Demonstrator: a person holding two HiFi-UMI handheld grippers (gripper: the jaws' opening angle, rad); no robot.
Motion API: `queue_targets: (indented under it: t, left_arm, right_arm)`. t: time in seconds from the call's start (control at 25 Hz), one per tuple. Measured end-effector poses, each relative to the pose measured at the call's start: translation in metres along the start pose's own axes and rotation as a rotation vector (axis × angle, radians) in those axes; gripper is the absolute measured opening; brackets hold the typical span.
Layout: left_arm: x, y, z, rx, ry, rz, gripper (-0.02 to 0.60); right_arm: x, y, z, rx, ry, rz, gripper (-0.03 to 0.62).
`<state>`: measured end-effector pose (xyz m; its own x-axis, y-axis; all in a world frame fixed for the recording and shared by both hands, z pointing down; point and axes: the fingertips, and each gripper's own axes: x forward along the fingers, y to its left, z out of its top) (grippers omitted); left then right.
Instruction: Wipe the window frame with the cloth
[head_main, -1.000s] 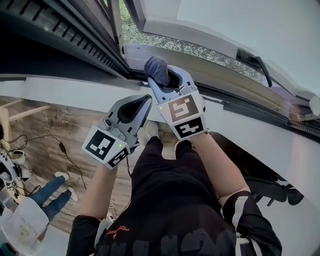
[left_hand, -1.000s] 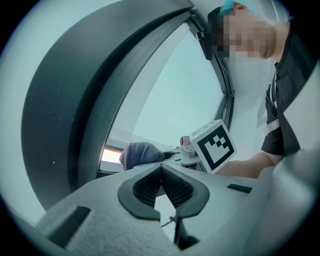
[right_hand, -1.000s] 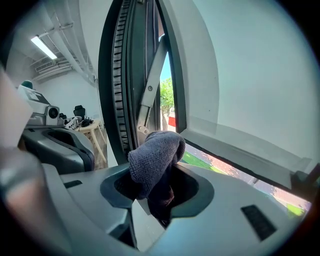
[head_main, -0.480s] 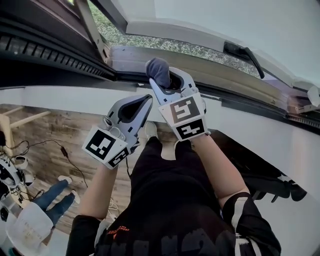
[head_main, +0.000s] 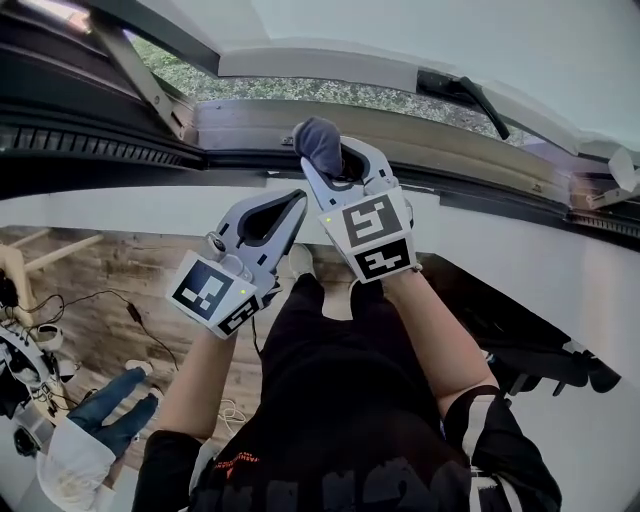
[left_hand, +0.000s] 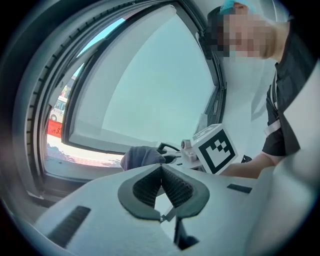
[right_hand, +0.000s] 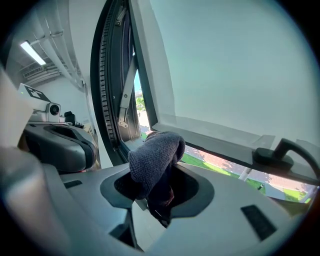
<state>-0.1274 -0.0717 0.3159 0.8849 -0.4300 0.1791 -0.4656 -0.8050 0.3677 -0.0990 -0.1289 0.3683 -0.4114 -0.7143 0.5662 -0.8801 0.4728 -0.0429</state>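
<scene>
Okay, so the whole next move comes down to the window frame (head_main: 450, 135). Its bottom rail runs left to right across you, so your stroke has to follow that line sideways instead of poking forward. The open sash (head_main: 330, 65) is swung outward just above the frame, which leaves the rail exposed along its length.

Your right claw (head_main: 338, 165) is the one nearer the frame, parked right at its inner edge. Its jaws are clamped onto the lower part of the cloth (head_main: 318, 140), and only the fabric keeps them apart. Your left claw (head_main: 290, 208) sits back from the frame on your side, left of the right one. Its jaws are pressed together with nothing between them, so I'd say it's just along for the ride.

The cloth is a dark grey wad that sticks up and forward out of the right claw, toward the frame. In the head view it overlaps the rail, but I can't tell whether it's actually touching. The right gripper view puts the bunched end (right_hand: 152, 157) just shy of the rail.

The dark handle (head_main: 480, 95) sits further right along the frame, so a rightward sweep would probably run into it.
</scene>
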Motion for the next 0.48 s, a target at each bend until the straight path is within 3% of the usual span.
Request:
queue_targets:
  t: [0.48]
  left_arm:
    - [0.039, -0.034, -0.005, 0.019, 0.034, -0.062, 0.02]
  right_arm:
    - [-0.032, -0.04, -0.018, 0.046, -0.011, -0.052, 0.156]
